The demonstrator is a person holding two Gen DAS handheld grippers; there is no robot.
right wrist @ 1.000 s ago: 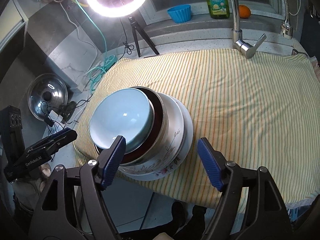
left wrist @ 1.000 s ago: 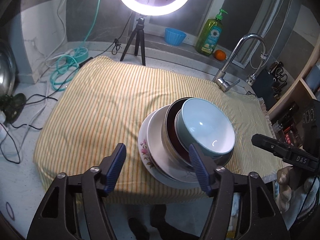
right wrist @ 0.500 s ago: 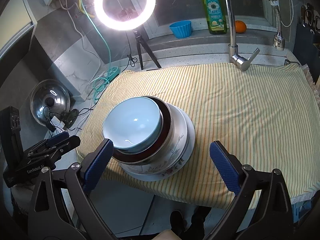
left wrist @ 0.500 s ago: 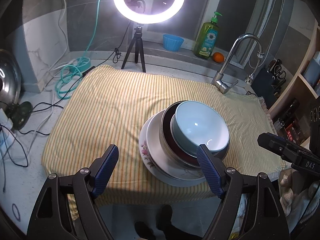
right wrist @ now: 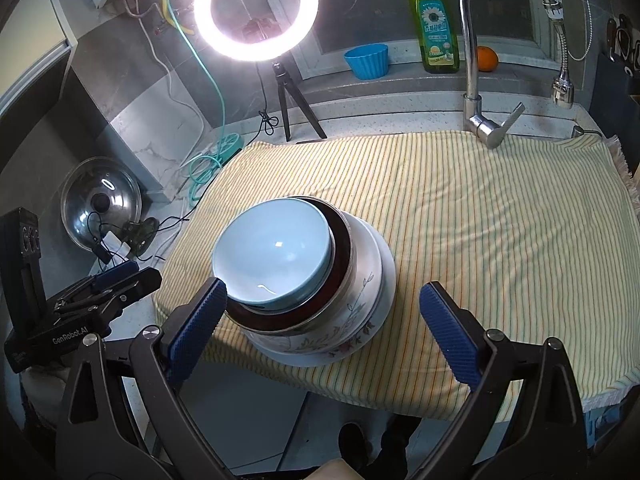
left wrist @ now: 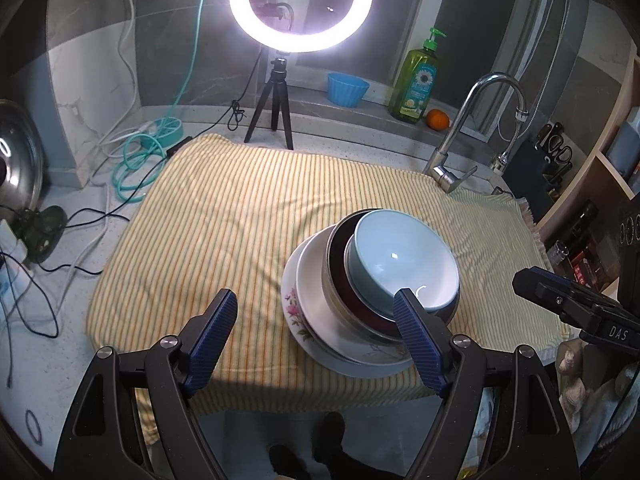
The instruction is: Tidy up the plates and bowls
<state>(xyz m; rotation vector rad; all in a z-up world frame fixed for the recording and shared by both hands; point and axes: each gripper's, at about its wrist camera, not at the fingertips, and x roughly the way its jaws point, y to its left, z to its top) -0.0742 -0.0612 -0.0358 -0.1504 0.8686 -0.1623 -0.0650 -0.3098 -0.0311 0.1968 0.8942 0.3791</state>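
Looking from left to right across the counter, you have a steel pot lid point(right wrist: 102, 204) leaning at the far left, with loose cables point(left wrist: 48, 248) and a coiled teal hose point(left wrist: 138, 160) beside it. Your left gripper point(left wrist: 316, 334) hangs over the near edge of the striped yellow cloth point(left wrist: 224, 216), its jaws spread wide with nothing between them; its right pad sits in front of the stack without pressing on it. The ring light point(left wrist: 300, 4) on its tripod stands behind the cloth at the far edge. The stack itself rests near the cloth's near edge: a pale blue bowl point(right wrist: 274, 254) nested in a dark bowl point(right wrist: 340, 240), both on floral plates point(right wrist: 360, 292). Your right gripper point(right wrist: 322, 322) straddles the near side of that stack, jaws also wide apart and gripping nothing. Farther right, on the ledge, you see a blue cup point(right wrist: 367, 60), a green soap bottle point(right wrist: 434, 20) and an orange point(right wrist: 487, 59), with the tap point(right wrist: 474, 52) arching just behind the cloth.
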